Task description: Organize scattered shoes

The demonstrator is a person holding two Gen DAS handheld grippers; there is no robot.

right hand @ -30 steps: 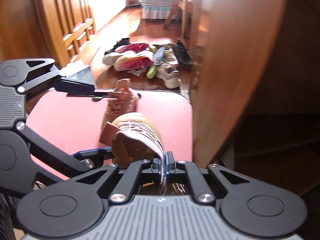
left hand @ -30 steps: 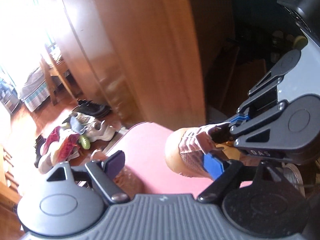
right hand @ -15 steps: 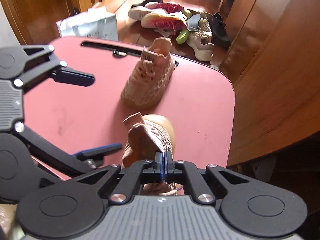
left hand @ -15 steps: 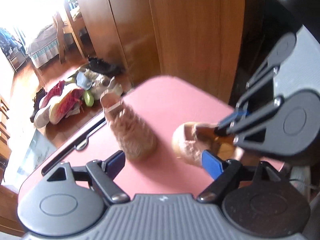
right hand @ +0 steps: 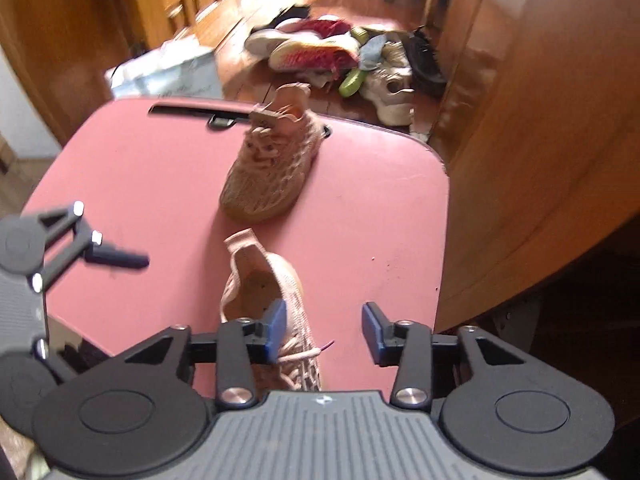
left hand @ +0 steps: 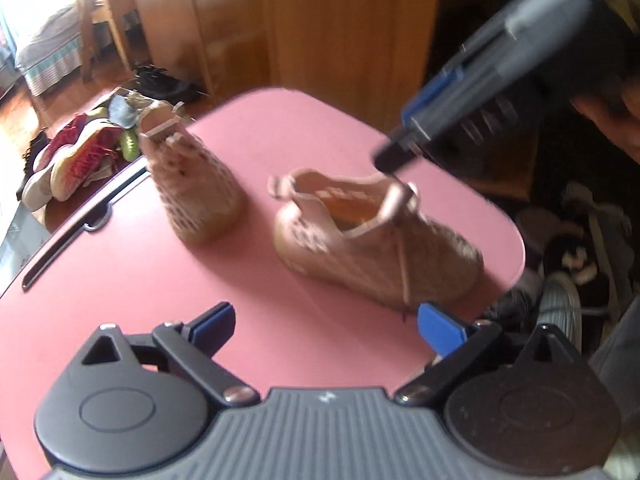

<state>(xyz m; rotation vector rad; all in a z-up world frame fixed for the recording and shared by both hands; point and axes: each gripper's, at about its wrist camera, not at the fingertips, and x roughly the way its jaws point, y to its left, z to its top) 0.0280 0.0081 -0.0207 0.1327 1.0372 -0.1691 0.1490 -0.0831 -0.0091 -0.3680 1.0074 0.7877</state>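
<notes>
on the pink table two tan shoes rest apart, both grippers opening, gripping nothing.

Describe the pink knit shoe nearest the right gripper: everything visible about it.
The near shoe is dusty-pink open-weave knit with a tan insole, heel pull tab and loose laces. It sits upright on its sole on the pink table, apart from its mate. The right gripper is opening; neither pad presses it.

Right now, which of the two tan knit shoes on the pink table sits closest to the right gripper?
The near tan shoe, at the table's front edge beside the right gripper's opening jaws. The far tan shoe sits by the table's slot.
</notes>
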